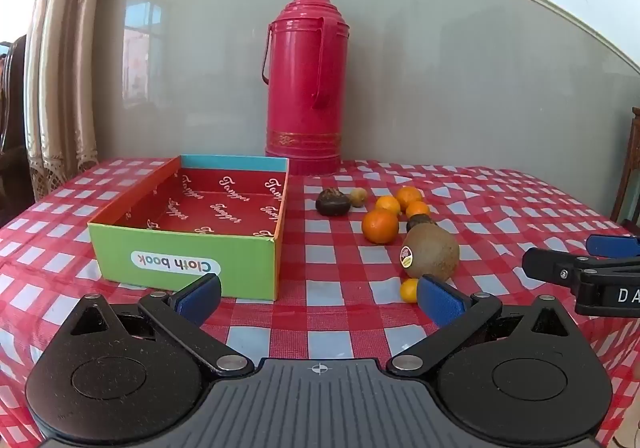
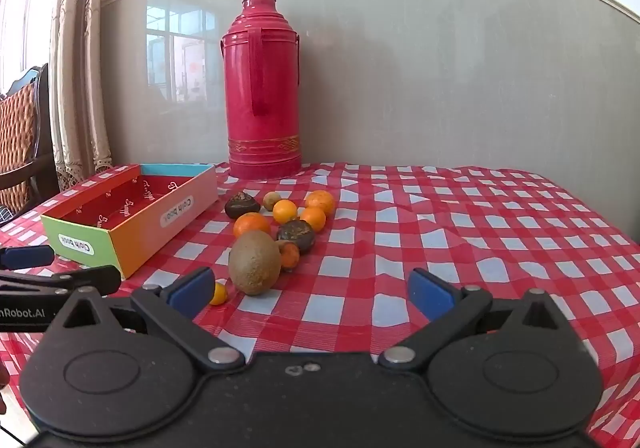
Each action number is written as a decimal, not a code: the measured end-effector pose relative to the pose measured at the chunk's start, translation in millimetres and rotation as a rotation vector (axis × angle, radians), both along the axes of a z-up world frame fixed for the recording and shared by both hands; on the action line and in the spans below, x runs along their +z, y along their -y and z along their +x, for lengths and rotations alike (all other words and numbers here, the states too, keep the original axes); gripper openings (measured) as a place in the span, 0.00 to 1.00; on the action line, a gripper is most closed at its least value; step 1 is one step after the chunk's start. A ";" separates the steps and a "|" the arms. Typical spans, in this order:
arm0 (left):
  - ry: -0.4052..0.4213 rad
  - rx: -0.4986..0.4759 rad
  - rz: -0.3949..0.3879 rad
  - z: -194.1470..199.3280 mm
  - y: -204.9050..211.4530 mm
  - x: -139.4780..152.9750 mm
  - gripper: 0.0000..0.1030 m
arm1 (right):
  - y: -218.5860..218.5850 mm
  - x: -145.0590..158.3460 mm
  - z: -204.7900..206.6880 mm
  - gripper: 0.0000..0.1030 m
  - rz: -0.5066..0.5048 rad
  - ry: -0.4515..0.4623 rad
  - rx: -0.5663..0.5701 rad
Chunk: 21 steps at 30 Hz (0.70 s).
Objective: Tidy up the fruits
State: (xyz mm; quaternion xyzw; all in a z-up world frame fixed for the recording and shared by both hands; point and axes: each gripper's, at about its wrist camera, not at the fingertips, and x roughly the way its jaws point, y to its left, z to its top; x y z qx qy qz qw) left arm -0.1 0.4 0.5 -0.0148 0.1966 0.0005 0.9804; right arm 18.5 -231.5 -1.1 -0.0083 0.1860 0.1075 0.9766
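Note:
A cluster of fruit lies on the checked tablecloth: a big brown kiwi (image 1: 431,253) (image 2: 255,263) with a sticker, several oranges (image 1: 380,226) (image 2: 252,225), two dark brown fruits (image 1: 333,201) (image 2: 295,235), a small green one (image 1: 358,196) and a tiny yellow one (image 1: 409,290) (image 2: 219,293). Left of them stands an empty open box (image 1: 188,244) (image 2: 132,244) with a red inside. My left gripper (image 1: 319,299) is open, low in front of box and fruit, nothing between its fingers. My right gripper (image 2: 310,294) is open too, just short of the kiwi.
A tall red thermos (image 1: 305,84) (image 2: 262,88) stands at the back against the grey wall. Curtains and a chair (image 2: 24,136) are at the left beyond the table edge. Each gripper's finger shows at the edge of the other's view.

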 end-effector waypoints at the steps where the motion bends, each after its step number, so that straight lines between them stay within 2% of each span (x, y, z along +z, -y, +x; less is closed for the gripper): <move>1: 0.002 0.000 0.000 -0.3 0.3 0.1 1.00 | 0.1 0.0 0.0 0.95 -0.003 -0.001 -0.001; 21: -0.007 -0.006 -0.011 0.7 0.2 -2.1 1.00 | 2.5 0.5 0.1 0.95 0.010 -0.007 -0.005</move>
